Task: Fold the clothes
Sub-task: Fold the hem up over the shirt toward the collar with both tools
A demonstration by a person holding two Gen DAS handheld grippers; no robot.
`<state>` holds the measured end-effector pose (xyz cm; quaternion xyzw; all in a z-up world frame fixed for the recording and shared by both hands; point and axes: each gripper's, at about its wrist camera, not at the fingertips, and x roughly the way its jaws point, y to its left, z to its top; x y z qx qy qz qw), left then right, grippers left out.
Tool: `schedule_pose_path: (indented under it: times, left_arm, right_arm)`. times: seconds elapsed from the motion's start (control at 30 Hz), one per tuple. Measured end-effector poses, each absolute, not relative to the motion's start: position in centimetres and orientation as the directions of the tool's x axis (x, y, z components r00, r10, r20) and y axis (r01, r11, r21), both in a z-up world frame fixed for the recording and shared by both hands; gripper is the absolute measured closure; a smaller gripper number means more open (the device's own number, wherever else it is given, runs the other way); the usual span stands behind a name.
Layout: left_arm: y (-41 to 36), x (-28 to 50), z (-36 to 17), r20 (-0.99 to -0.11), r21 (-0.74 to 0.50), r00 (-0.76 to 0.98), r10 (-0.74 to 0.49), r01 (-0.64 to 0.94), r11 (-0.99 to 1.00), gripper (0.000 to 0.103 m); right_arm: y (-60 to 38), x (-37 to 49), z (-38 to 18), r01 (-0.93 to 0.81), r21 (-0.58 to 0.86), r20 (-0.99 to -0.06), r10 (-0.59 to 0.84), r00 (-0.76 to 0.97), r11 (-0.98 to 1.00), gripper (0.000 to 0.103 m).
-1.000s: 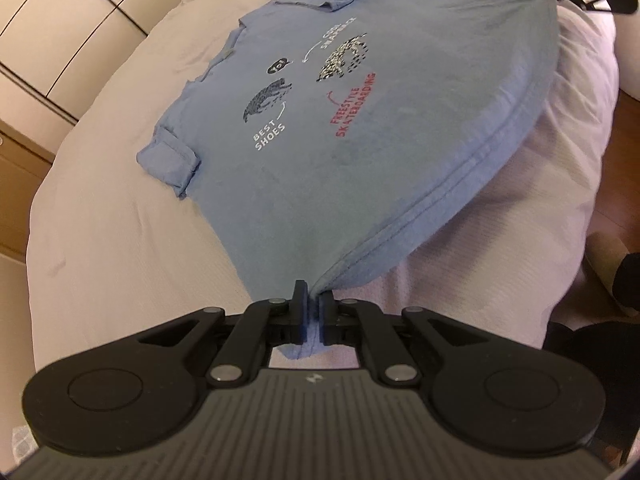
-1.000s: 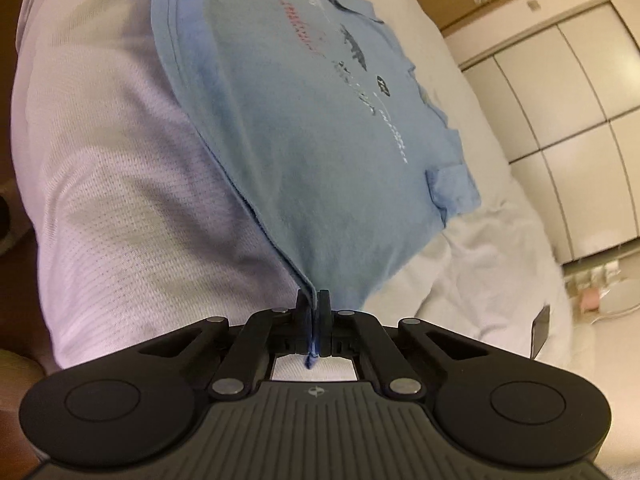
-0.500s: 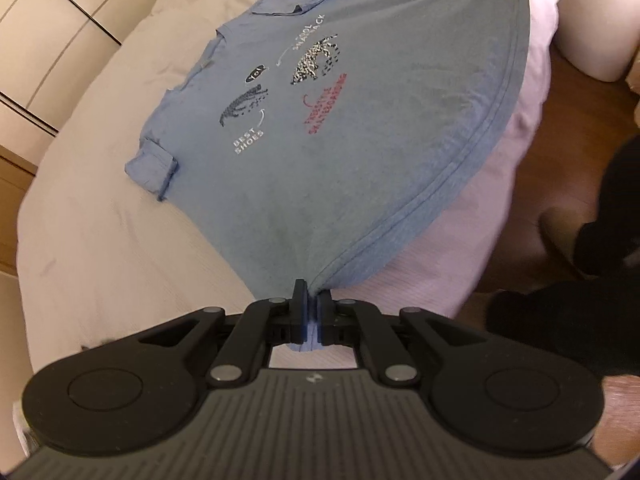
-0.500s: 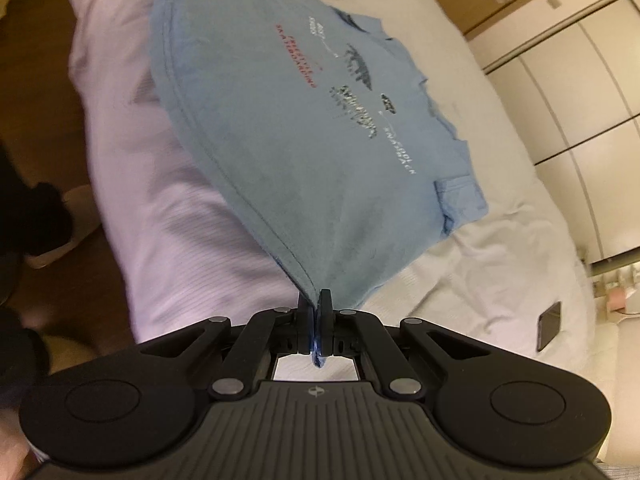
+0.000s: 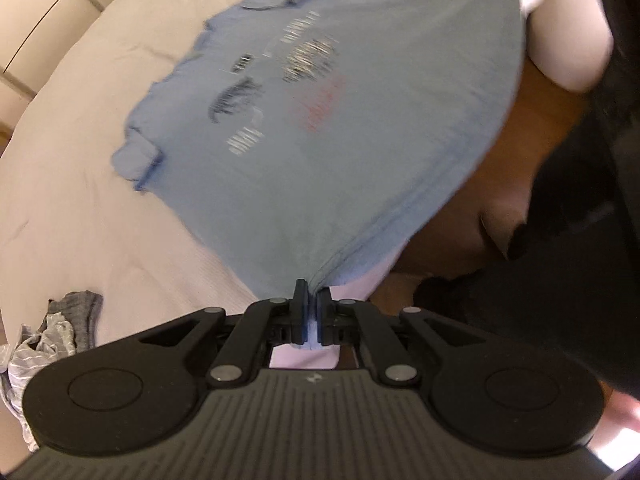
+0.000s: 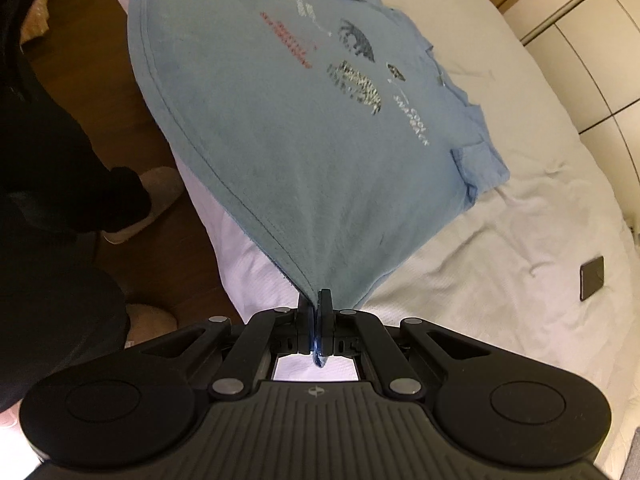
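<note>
A light blue printed t-shirt (image 5: 320,140) lies front up on a white bed, its hem end lifted and stretched taut past the bed's edge. It also shows in the right wrist view (image 6: 320,128). My left gripper (image 5: 311,300) is shut on one hem corner. My right gripper (image 6: 315,304) is shut on the other hem corner. The collar and both short sleeves rest on the bed. The left wrist view is motion-blurred.
The white bed (image 6: 500,240) fills the far side. A dark phone (image 6: 592,278) lies on it at the right. Grey striped clothes (image 5: 52,336) lie at the bed's left. A person's dark legs and slippers (image 6: 156,196) stand on the brown floor. Wardrobe doors (image 6: 592,40) stand behind.
Both grippers have pulled back and up with the hem, drawing the shirt toward the bed's edge. The floor and the person's legs have come into view.
</note>
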<state>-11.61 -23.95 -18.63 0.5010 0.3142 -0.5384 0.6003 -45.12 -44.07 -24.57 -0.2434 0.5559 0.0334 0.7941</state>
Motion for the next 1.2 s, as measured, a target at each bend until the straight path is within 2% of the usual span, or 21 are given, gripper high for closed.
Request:
schedule_pose_path:
  times: [0.1,0.37,0.6,0.9,1.0,1.1,1.17,1.2]
  left_arm:
    - [-25.4,-10.2,-17.5,-0.921,0.243,0.212,-0.328,0.968,-0.057,0.102]
    - [-33.5,4.1,-17.1,-0.925,0.124,0.131,-0.358,0.991,0.042,0.102]
    - [-40.6,14.9,-22.3,-0.937,-0.015,-0.01,-0.349,1.0,0.011,0.102]
    - [-45.3,21.7,-26.8,-0.944,-0.13,-0.116,-0.31,0.991,0.025,0.101]
    - [-46.4,22.6,-28.7,-0.951,-0.143,-0.122,-0.286,0.988,0.053,0.098]
    - [-46.6,23.3,-30.1,-0.956,-0.137,-0.102,-0.277,0.985,0.109,0.088]
    - [-46.1,24.2,-30.4,-0.954,-0.119,-0.059,-0.293,0.974,0.194,0.077]
    - [-45.8,24.6,-30.4,-0.952,-0.111,-0.034,-0.303,0.964,0.241,0.078]
  right_arm:
    - [-47.0,-42.6,-22.3,-0.341,-0.335,-0.897,-0.187,0.401,0.878,0.103]
    - [-57.3,-31.3,-18.1,-0.219,-0.292,-0.892,-0.183,0.413,0.931,0.103]
    - [-64.2,-20.0,-21.6,-0.117,-0.259,-0.927,-0.213,0.308,0.959,0.103]
    - [-69.6,-14.1,-25.9,-0.022,-0.173,-0.966,-0.165,0.198,0.985,0.103]
    - [-71.3,-12.3,-27.8,-0.01,-0.14,-0.976,-0.136,0.172,0.99,0.103]
    - [-73.0,-11.3,-29.7,0.02,-0.096,-0.983,-0.098,0.152,0.995,0.103]
    - [-73.8,-10.8,-31.2,0.034,-0.066,-0.987,-0.071,0.145,0.997,0.103]
    - [-74.3,-10.5,-32.0,0.04,-0.058,-0.987,-0.064,0.145,0.997,0.103]
